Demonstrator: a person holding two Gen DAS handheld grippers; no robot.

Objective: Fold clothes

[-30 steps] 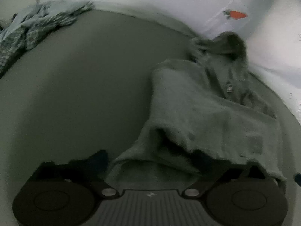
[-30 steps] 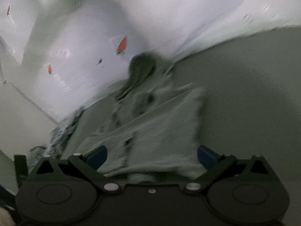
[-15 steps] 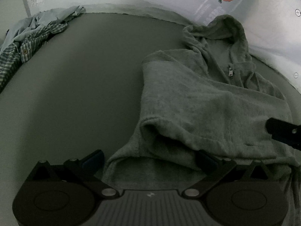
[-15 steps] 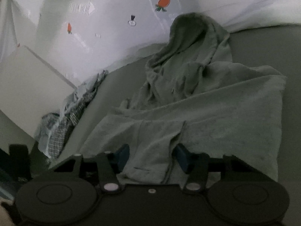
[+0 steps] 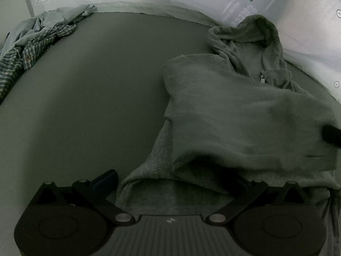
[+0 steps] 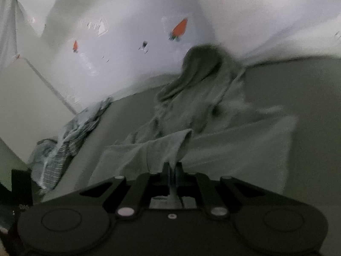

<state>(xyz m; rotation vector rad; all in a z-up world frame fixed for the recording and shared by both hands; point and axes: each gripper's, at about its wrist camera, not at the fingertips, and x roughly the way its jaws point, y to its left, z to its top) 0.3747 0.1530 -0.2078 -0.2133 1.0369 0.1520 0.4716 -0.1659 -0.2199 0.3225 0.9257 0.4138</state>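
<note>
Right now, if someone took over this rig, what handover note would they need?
Left gripper: open, fingers astride the hoodie hem, nothing gripped.
Right gripper: shut on a pinch of hoodie fabric, lifting it.
Hoodie lies on the grey surface, hood by the wall, one side folded over. Checked shirt is crumpled at the far left.
Done: first fold.
Left: finish the hoodie, then fold the shirt.

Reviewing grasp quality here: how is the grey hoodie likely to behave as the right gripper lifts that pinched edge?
The grey hoodie looks floppy: it lies in soft folds, so it should drape and trail. The right gripper is shut on a thin fabric edge, which may slip. The fleece looks thick, so probably heavyish; the open left gripper could support it.
</note>
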